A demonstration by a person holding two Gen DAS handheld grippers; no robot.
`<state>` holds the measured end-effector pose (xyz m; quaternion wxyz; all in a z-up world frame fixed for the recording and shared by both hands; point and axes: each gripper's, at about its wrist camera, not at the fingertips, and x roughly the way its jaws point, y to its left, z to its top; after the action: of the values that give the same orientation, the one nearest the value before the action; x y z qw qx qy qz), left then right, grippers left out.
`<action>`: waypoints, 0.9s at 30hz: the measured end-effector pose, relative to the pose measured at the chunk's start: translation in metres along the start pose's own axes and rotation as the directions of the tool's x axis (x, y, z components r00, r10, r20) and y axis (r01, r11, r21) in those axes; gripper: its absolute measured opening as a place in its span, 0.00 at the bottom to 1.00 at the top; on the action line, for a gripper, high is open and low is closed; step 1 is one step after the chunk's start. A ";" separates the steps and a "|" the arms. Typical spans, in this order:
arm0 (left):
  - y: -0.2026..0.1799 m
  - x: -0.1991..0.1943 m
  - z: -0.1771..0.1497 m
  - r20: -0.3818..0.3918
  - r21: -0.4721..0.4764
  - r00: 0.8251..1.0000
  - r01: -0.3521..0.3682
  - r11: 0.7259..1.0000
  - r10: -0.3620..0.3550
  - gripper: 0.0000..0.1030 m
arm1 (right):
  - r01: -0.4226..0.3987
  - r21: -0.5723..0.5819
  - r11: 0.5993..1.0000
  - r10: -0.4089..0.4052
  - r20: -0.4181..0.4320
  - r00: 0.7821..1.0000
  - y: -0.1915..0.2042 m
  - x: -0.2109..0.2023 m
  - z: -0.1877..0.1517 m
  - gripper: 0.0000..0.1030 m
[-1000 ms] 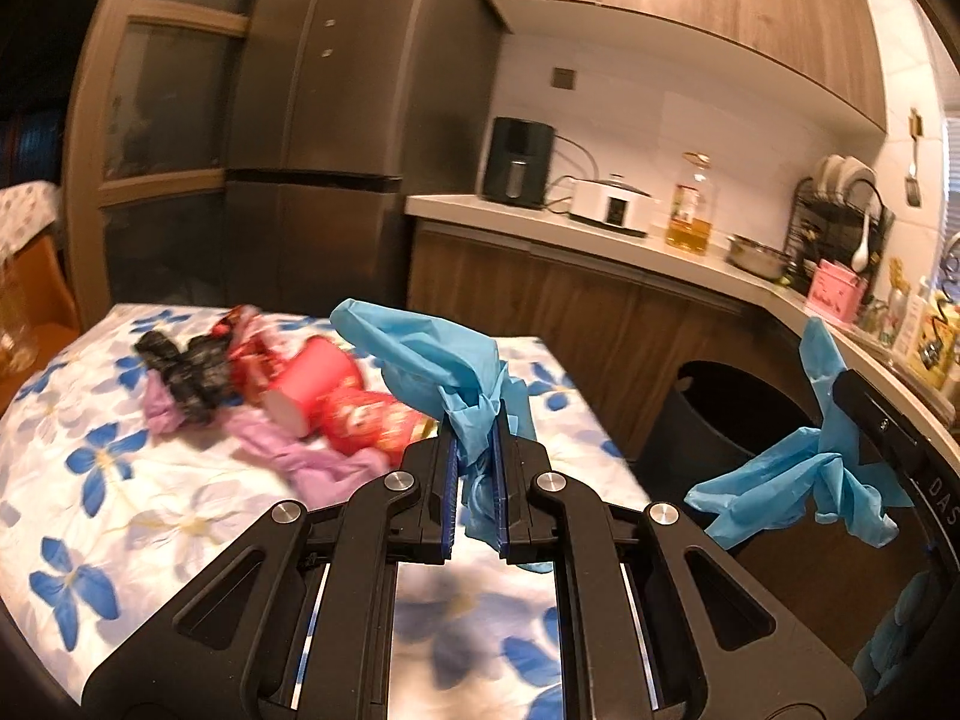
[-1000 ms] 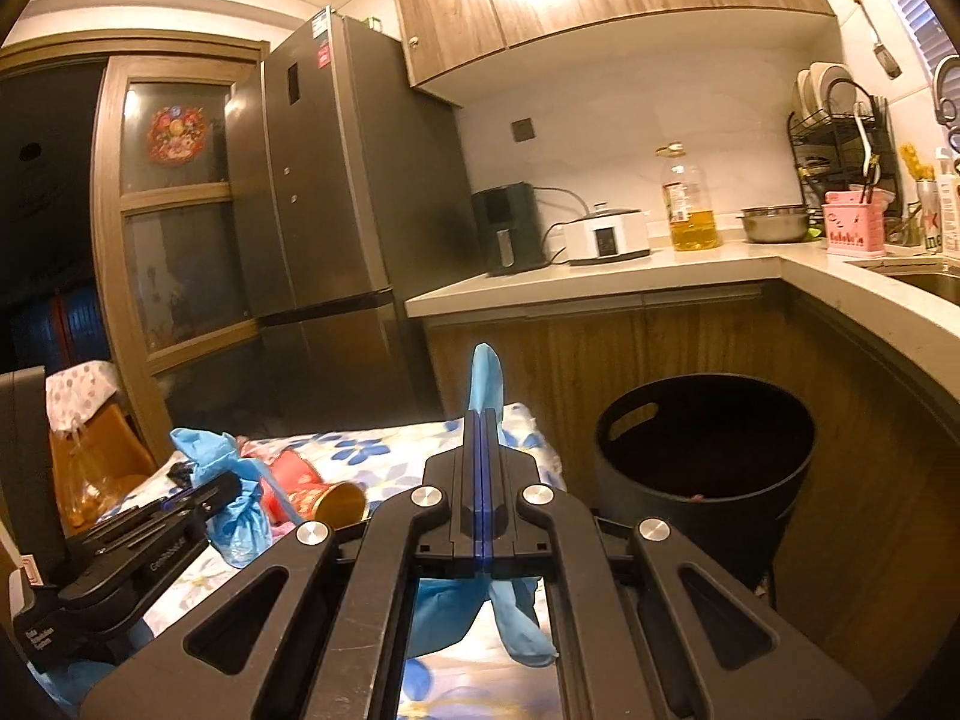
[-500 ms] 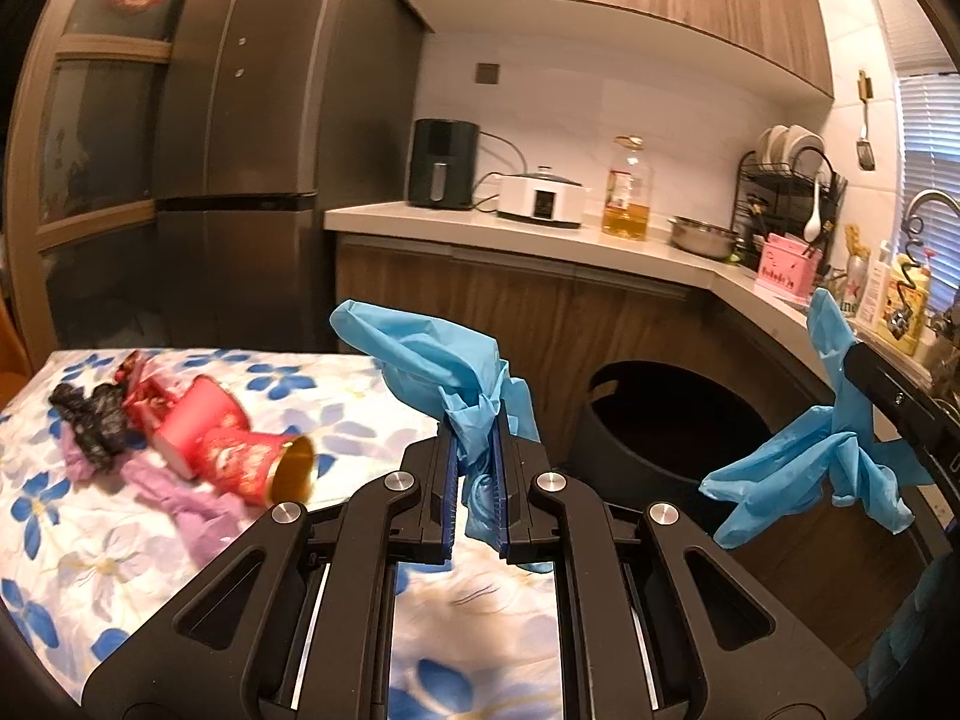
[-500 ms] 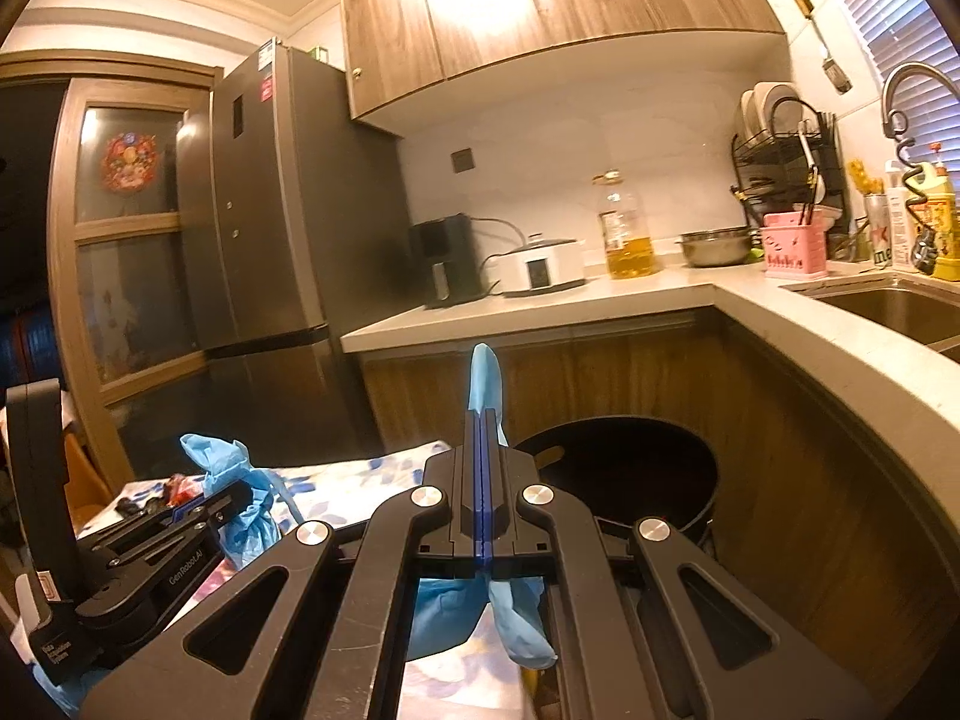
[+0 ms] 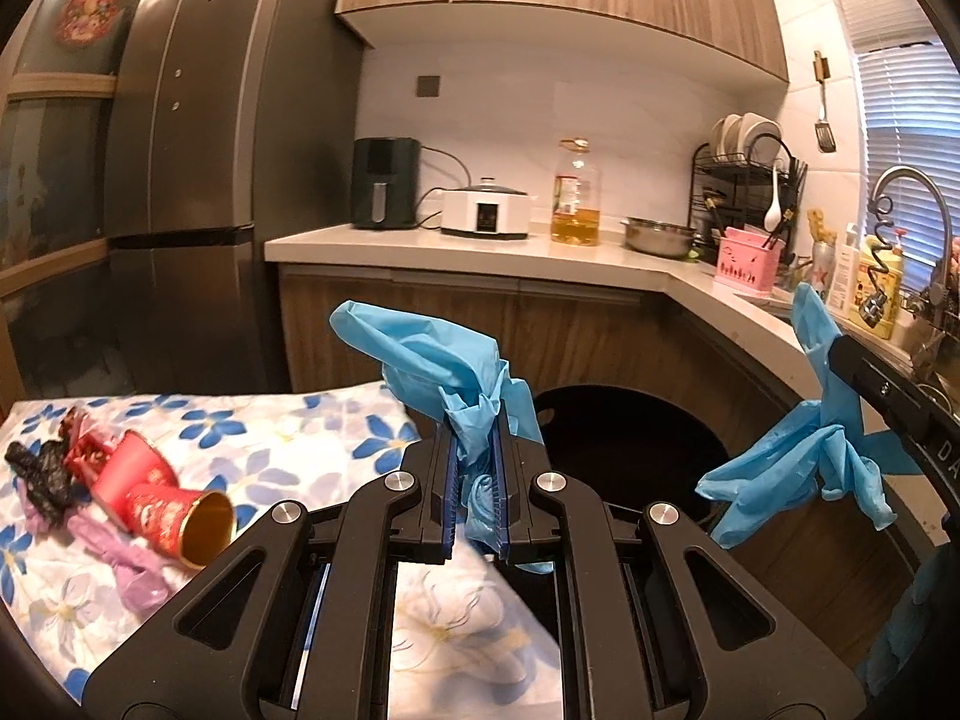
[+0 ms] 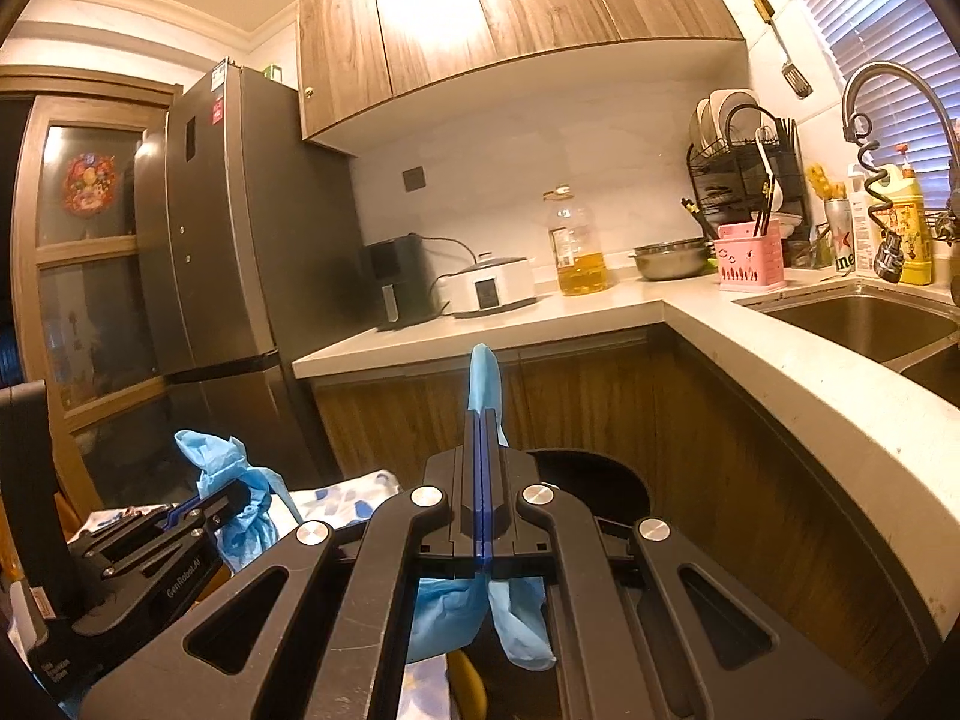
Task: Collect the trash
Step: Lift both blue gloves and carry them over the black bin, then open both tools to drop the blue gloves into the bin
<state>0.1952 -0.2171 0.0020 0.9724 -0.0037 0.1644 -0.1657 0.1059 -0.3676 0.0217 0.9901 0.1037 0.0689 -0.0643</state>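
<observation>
My left gripper [image 5: 475,468] is shut on a crumpled blue glove [image 5: 432,360], held above the table's right end, beside the black trash bin [image 5: 630,450]. My right gripper [image 6: 482,468] is shut on a second blue glove [image 6: 486,378] that hangs below its jaws, over the bin [image 6: 594,480]. The right gripper with its glove [image 5: 798,468] shows at the right of the left wrist view; the left gripper with its glove [image 6: 240,504] shows at the lower left of the right wrist view.
On the floral tablecloth [image 5: 288,426] lie red paper cups [image 5: 162,498], a purple glove [image 5: 120,552] and black crumpled trash [image 5: 42,474]. A wooden counter [image 5: 480,252] with appliances runs behind the bin, a fridge [image 5: 198,180] stands left, a sink [image 6: 864,324] right.
Both grippers have moved right, away from the trash pile and toward the bin, each still holding its blue glove. The bin now sits closer under them.
</observation>
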 end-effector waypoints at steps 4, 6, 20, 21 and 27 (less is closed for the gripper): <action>-0.009 0.007 0.007 0.008 0.013 1.000 0.011 1.000 -0.011 0.08 | 0.009 0.003 1.000 -0.009 0.012 1.000 -0.003 0.003 0.005 0.01; -0.013 0.012 0.011 0.014 0.015 1.000 0.021 1.000 -0.021 0.08 | 0.013 0.005 1.000 -0.013 0.015 1.000 -0.005 0.007 0.008 0.01; -0.036 0.043 0.024 0.020 0.038 0.998 0.059 0.998 -0.060 0.08 | 0.030 0.010 1.000 -0.030 0.009 1.000 -0.014 0.028 0.015 0.01; -0.038 0.045 0.024 0.018 0.040 0.998 0.060 0.997 -0.061 0.08 | 0.033 0.009 0.999 -0.033 0.008 0.999 -0.015 0.029 0.015 0.01; -0.042 0.058 0.025 0.011 0.048 0.997 0.069 0.996 -0.070 0.08 | 0.034 0.022 0.999 -0.035 0.007 0.999 -0.020 0.037 0.016 0.01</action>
<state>0.2409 -0.2770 0.0096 0.9668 0.0129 0.1541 -0.2033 0.1415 -0.3950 0.0279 0.9879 0.1134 0.0665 -0.0826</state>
